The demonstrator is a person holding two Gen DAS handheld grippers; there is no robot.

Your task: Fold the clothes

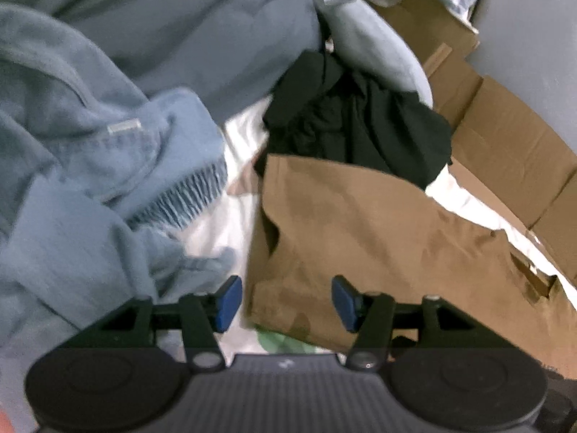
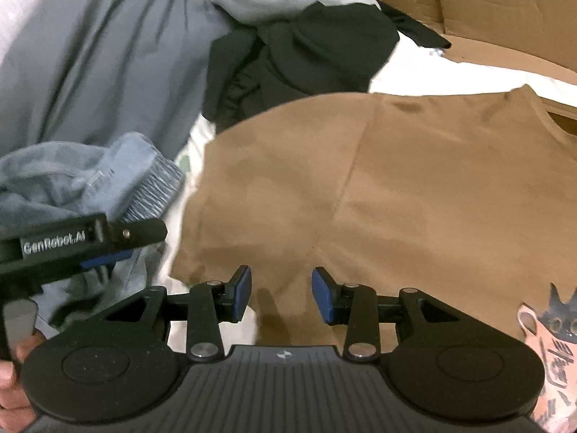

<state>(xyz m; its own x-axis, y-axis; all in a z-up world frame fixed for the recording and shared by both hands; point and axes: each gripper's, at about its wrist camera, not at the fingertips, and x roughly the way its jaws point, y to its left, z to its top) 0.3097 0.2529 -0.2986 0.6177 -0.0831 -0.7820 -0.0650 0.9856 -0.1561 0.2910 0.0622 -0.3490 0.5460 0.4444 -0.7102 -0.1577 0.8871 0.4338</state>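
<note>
While both grippers hang above the bed, neither one grips anything. Seen from the left wrist, the left gripper has its blue pads apart, with the near edge of the brown shirt showing in the gap but not pinched. Seen from the right wrist, the right gripper also stands with its pads apart over the lower middle of that same shirt, nothing clamped between them.

The brown shirt lies spread fairly flat across the centre and right of both views, on a white sheet. Its neck opening shows at the right edge of the right wrist view. Above it, in the upper middle, a black garment sits crumpled, touching the shirt's far edge. At left lies a light blue fleece garment with a ribbed cuff, bunched beside the shirt. A grey-blue duvet fills the upper left, and flattened cardboard lies along the right. The left gripper also shows at the left edge of the right wrist view, over the blue fleece.
</note>
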